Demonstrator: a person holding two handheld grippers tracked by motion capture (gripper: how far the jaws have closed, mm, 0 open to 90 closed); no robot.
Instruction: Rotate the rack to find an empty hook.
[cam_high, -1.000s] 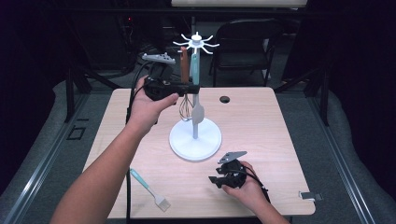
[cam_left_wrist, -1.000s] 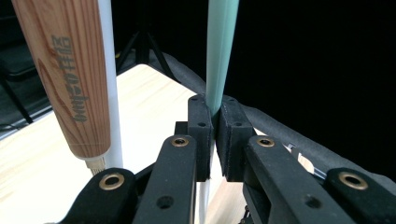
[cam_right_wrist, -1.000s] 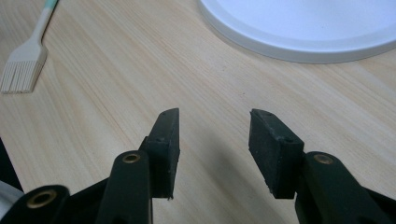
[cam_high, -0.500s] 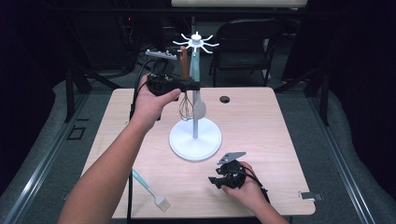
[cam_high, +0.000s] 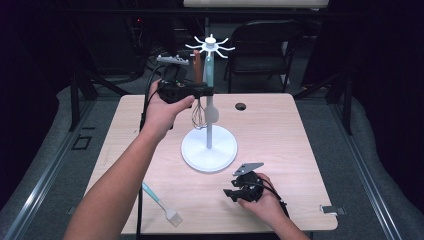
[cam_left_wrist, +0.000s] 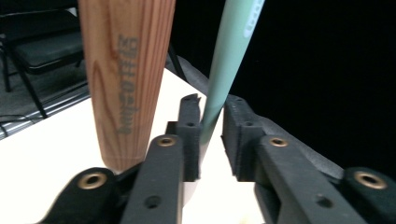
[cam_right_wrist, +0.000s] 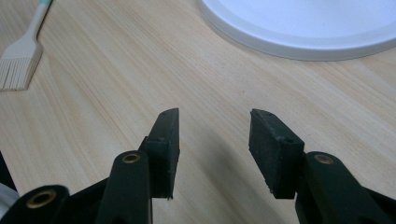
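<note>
A white utensil stand (cam_high: 209, 150) with a ring of hooks on top stands mid-table. From the hooks hang a wooden-handled whisk (cam_high: 197, 67) and a mint-handled utensil (cam_high: 209, 75). My left gripper (cam_high: 202, 91) is raised at the level of their handles. In the left gripper view its jaws are closed on the mint handle (cam_left_wrist: 219, 93), with the wooden handle (cam_left_wrist: 123, 79) just to the left. My right gripper (cam_high: 234, 192) rests low at the front right of the table, open and holding nothing (cam_right_wrist: 212, 140).
A pastry brush (cam_high: 162, 205) with a mint handle lies near the front left edge, and it is in the right gripper view too (cam_right_wrist: 21, 60). The stand's base (cam_right_wrist: 303, 28) is just ahead of the right jaws. A black grommet (cam_high: 241, 106) sits at the back. A folding chair (cam_high: 270, 45) stands behind the table.
My left gripper has moved right and slightly up, reaching in to the hanging handles. The right gripper has stayed put.
</note>
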